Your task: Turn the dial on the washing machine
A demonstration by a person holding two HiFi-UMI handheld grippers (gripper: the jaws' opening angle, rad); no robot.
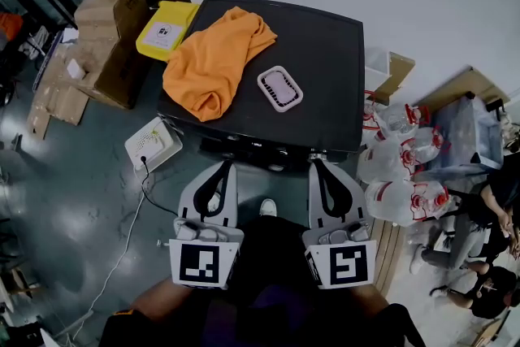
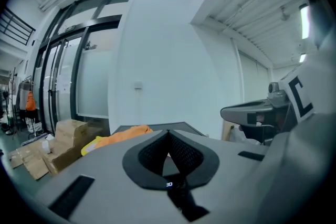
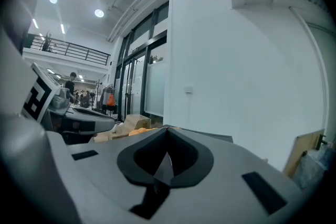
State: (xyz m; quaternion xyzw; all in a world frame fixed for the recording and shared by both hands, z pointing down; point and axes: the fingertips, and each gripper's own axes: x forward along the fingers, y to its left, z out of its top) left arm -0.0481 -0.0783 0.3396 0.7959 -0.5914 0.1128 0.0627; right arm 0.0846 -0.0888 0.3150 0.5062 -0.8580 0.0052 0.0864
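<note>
Dial: too small and dark to pick out in the head view. Must be somewhere on the black front strip [image 1: 260,149] of the washing machine [image 1: 325,77], tucked under the near edge of its top. No way to tell which way it points, or where along the strip it sits.

Left claw [image 1: 227,164] and right claw [image 1: 318,163]: side by side, just in front of that strip, both pointing toward 12 o'clock. Both pinched tight shut, tips together, nothing held in either one.

Front strip: at about 1 o'clock from the left claw and 11 o'clock from the right claw, so right in the gap between them. Long way of the strip: 9 o'clock to 3 o'clock, across both claws. Neither claw clearly nearer. Both about as close as each other.

In both gripper views: a look over the top of the machine, so the strip likely a bit lower than the tips.

On top of the machine: an orange cloth [image 1: 215,61] at 10 o'clock and a small pale tray [image 1: 279,88] near the middle.

Fits two stories: dial yet to be turned, or turned already.
</note>
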